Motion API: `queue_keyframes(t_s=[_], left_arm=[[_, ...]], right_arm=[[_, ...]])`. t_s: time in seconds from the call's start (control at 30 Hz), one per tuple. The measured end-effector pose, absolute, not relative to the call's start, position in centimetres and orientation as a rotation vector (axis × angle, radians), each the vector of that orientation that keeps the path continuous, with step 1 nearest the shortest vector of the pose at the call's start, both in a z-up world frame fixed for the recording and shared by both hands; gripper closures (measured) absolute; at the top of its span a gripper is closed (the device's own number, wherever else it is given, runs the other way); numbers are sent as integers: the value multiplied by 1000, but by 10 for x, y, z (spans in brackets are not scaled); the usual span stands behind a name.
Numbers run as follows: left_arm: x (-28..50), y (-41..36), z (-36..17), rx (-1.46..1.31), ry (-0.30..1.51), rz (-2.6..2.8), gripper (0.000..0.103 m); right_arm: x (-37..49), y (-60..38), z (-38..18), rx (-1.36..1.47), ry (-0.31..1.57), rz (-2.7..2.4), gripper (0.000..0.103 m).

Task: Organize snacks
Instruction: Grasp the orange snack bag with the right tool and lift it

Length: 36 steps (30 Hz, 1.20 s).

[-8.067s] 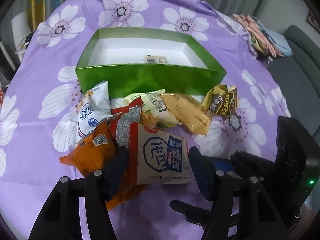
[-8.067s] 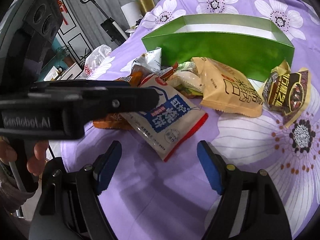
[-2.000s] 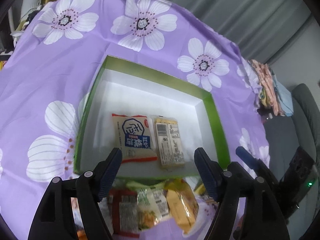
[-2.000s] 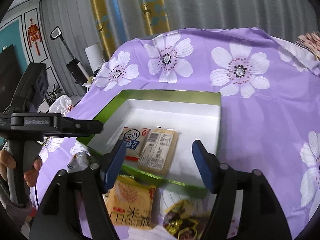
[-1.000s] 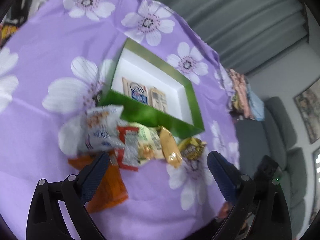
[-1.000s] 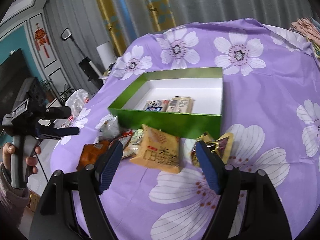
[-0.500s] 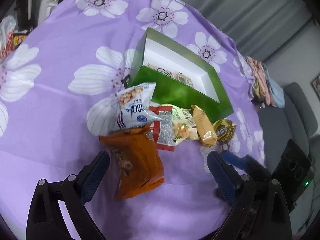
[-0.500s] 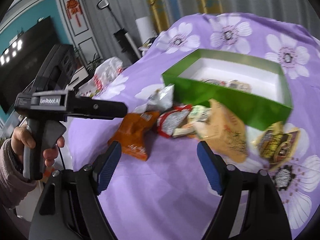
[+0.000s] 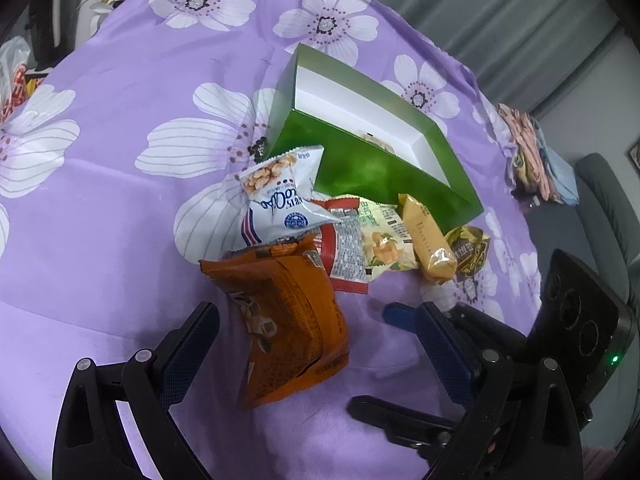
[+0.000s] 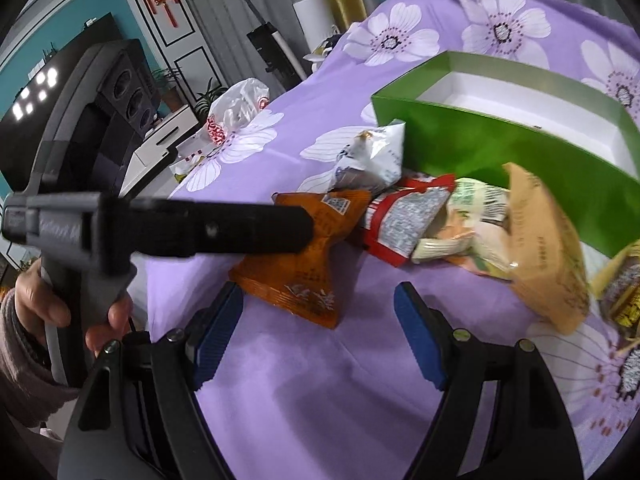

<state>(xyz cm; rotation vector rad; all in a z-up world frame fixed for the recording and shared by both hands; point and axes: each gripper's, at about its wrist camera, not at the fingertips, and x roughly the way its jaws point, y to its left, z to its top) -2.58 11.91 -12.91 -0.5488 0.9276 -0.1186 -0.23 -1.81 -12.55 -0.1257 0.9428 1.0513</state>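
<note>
A pile of snack packets lies on the purple flowered cloth in front of the green box (image 9: 372, 168). An orange packet (image 9: 284, 320) is nearest; my left gripper (image 9: 316, 352) is open, one finger on each side of it, pads not pressing. Behind it lie a white-blue peanut packet (image 9: 280, 200), a red packet (image 9: 344, 252), a pale green packet (image 9: 384, 240), a tan packet (image 9: 428, 240) and a dark gold packet (image 9: 468, 252). My right gripper (image 10: 318, 336) is open and empty, just short of the orange packet (image 10: 296, 264). The left gripper (image 10: 200, 228) crosses this view, held by a hand (image 10: 60, 308).
The green box (image 10: 500, 148) has a white inside; a packet edge (image 9: 372, 138) shows over its near wall. Folded cloths (image 9: 536, 152) and a grey sofa (image 9: 600, 200) stand at the right. A plastic bag (image 10: 240, 104) lies at the table's left edge.
Both grippers have come down and closer to the pile. The orange packet now lies between the left fingers, and the right view has swung left onto it.
</note>
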Motion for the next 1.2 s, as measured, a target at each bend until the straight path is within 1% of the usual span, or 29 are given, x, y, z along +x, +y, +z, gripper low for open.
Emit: queue_keyframes(t_s=[0.33, 0.4, 0.47, 0.53, 0.63, 0.7, 0.73, 0.77, 0.83, 0.9, 0.93, 0.97, 1.1, 1.2], left_arm=[[-25, 117, -136, -543, 936, -119, 5], [-26, 117, -136, -541, 934, -120, 7], [-26, 117, -136, -542, 938, -121, 17], [-25, 117, -137, -547, 945, -125, 23], [-24, 119, -138, -549, 948, -126, 26], [-24, 119, -138, -552, 946, -126, 35], [-25, 120, -138, -550, 943, -121, 42], [-25, 120, -137, -547, 941, -120, 46], [-25, 120, -138, -553, 941, -123, 48], [-25, 120, -138, -554, 940, -122, 52], [-25, 121, -138, -552, 940, -120, 56], [-25, 120, -138, -553, 940, -121, 57], [-26, 121, -138, -561, 935, -139, 58], [-28, 119, -135, -555, 929, -145, 58]], right_arm=[[2, -2, -134, -115, 977, 1086, 25], [4, 0, -136, -105, 986, 1095, 26], [5, 2, -137, -102, 992, 1098, 28], [6, 6, -138, -104, 997, 1101, 30], [7, 8, -140, -104, 1007, 1110, 33], [7, 10, -141, -106, 1014, 1111, 36], [7, 10, -141, -107, 1016, 1112, 37], [7, 9, -142, -107, 1017, 1113, 39], [8, 9, -142, -102, 1024, 1121, 45], [8, 11, -142, -95, 1035, 1138, 58], [7, 13, -142, -98, 1038, 1145, 59], [6, 14, -142, -105, 1036, 1146, 62], [2, 18, -142, -126, 1031, 1155, 66], [1, 17, -142, -117, 1030, 1156, 67]])
